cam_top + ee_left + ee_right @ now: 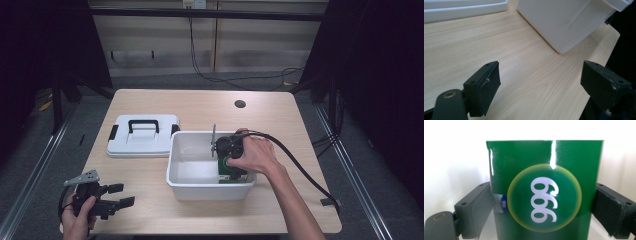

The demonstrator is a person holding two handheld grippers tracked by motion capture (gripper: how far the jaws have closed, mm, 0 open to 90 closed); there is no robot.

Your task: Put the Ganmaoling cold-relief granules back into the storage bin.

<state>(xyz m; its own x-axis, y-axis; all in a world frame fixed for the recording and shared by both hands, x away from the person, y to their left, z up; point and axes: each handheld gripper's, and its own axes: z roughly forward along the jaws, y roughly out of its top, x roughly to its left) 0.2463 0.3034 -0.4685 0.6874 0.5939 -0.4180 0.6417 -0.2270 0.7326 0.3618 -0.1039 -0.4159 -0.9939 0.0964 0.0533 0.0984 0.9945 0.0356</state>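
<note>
Right hand-held gripper [231,162] reaches down into the white bin [176,165] and clamps a green box [544,190] between its jaws. In the right gripper view the pads press both narrow sides of the box, with the round "999" emblem facing the camera, so the grip looks square and centred. The box sits low inside the bin near its right wall, seemingly being set down or lifted out; which one cannot be told. The left hand-held gripper [117,196] rests released on the worktop [200,107] at the near left corner, jaws spread wide and holding nothing, probably parked out of the way. The lid [142,135] lies flat just left of the bin, off it so the opening is free.
</note>
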